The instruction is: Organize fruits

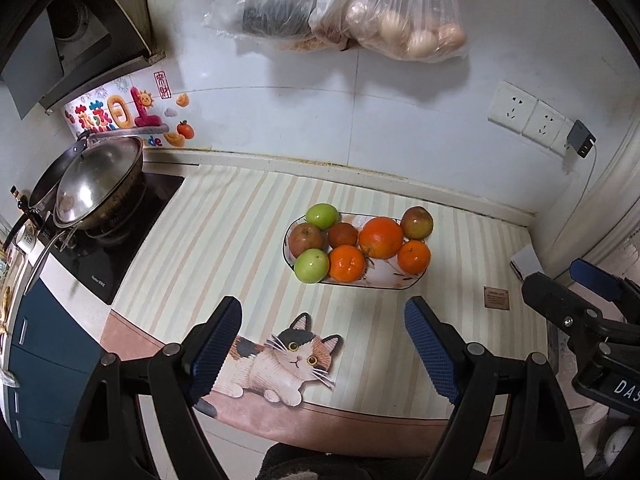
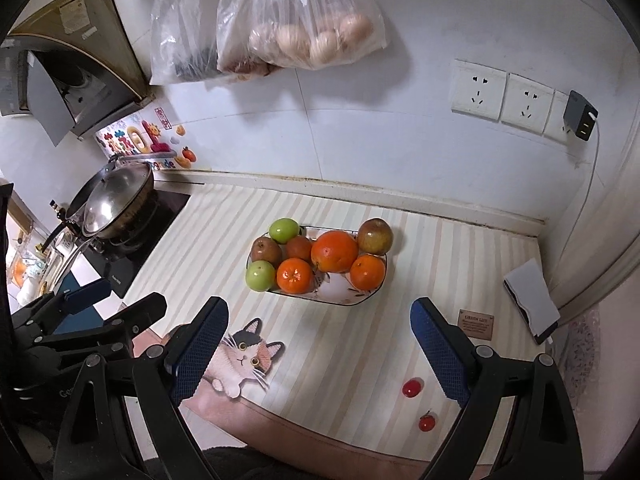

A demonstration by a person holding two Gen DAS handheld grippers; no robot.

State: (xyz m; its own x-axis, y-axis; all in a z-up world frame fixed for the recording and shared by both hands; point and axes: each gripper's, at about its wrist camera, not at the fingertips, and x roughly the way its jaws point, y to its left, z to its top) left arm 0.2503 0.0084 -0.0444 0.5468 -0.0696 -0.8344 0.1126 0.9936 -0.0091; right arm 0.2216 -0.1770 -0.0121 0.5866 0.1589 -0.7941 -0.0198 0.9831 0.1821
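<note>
Both tongs, left tongs (image 1: 323, 344) and right tongs (image 2: 319, 348), are hanging released and empty above the desk (image 2: 360, 352). Eight fruits are sitting in the plate (image 2: 340, 300); two cherry tomatoes (image 2: 412, 387) are lying outside, apparently awaiting sorting.

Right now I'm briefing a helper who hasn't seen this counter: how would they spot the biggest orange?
Find the striped mat on the counter, then the oval dish of fruit in its middle. The big orange sits at the dish's centre, between a reddish apple and two smaller mandarins, and is clearly the largest fruit there.
</note>
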